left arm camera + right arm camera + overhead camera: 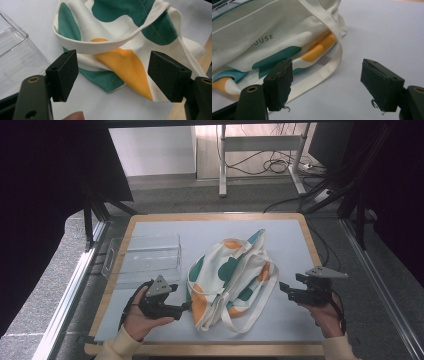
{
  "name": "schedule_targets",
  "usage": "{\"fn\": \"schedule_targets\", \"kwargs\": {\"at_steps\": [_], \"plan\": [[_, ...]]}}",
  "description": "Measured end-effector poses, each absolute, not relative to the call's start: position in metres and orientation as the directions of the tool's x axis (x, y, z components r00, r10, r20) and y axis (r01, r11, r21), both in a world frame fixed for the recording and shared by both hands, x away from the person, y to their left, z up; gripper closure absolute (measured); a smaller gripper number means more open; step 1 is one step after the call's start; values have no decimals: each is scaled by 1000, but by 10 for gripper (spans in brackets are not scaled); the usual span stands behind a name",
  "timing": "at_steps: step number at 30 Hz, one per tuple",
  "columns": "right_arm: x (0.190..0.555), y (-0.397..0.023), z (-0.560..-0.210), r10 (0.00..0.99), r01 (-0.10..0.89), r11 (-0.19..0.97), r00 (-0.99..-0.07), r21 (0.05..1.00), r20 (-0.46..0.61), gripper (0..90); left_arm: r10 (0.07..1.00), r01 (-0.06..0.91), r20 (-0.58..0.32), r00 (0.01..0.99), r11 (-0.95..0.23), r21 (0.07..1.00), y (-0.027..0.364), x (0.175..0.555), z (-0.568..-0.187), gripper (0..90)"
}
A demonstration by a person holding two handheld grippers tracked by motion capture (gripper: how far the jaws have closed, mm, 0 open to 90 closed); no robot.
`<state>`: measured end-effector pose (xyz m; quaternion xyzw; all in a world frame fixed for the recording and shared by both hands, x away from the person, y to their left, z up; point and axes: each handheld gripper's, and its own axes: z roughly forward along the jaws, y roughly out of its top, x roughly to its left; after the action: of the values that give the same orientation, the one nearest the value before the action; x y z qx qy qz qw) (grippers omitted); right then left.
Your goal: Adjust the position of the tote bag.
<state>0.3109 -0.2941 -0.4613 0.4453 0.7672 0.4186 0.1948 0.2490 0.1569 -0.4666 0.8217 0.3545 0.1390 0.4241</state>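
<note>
A cream cloth tote bag (231, 279) with green and orange blotches lies crumpled in the middle of the pale blue mat (290, 237). Its handle loop (252, 312) trails toward the front edge. My left gripper (187, 307) is open at the bag's left front corner, its jaws wide on either side of the orange and green fabric (125, 67) without pressing it. My right gripper (283, 288) hovers open just right of the bag, pointing at it. In the right gripper view the bag's strap (322, 75) lies on the mat ahead of the left jaw, with nothing between the pads.
A clear plastic box (145, 256) stands on the mat to the left of the bag, close behind my left hand. The wooden table edge (210, 349) runs along the front. Cables and a desk frame (260, 150) sit on the floor beyond.
</note>
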Motion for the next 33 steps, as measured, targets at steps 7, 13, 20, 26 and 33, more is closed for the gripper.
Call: {"fn": "schedule_targets", "kwargs": {"at_steps": [7, 13, 20, 26, 33], "plan": [[313, -292, -462, 853, 526, 253, -517, 812, 70, 261, 681, 450, -74, 729, -394, 802, 155, 242, -465, 274], [314, -290, -465, 853, 533, 260, -517, 805, 67, 260, 661, 435, -76, 747, -398, 808, 152, 238, -464, 286], [311, -291, -466, 854, 533, 259, -516, 805, 67, 256, 621, 425, -92, 779, -414, 805, 146, 236, -465, 274], [314, -294, -469, 864, 546, 240, -498, 803, 81, 254, 589, 412, -101, 802, -423, 807, 141, 229, -465, 257], [314, -294, -471, 864, 554, 243, -496, 796, 81, 251, 557, 399, -102, 824, -443, 803, 133, 222, -471, 233]]}}
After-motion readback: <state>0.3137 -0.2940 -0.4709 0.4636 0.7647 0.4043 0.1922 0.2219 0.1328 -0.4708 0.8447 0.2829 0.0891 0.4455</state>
